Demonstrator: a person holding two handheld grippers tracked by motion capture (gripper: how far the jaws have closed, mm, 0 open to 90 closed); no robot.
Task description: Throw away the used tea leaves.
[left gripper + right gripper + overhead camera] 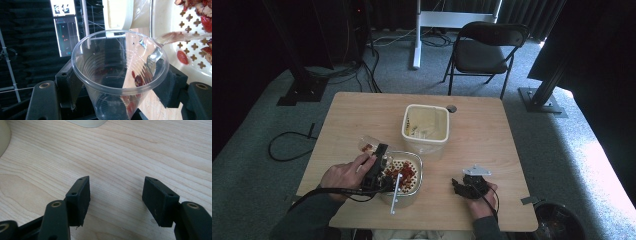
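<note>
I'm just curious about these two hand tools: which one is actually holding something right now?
The left gripper. Its jaws are clamped on a clear plastic cup tipped over the perforated strainer. The right gripper rests open over bare table.

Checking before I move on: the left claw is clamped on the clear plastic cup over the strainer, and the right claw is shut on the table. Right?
Not quite. The right claw is open, its jaws apart over bare table, as the right gripper view shows. The rest holds: the left claw grips the clear plastic cup beside the strainer with red pieces.
</note>
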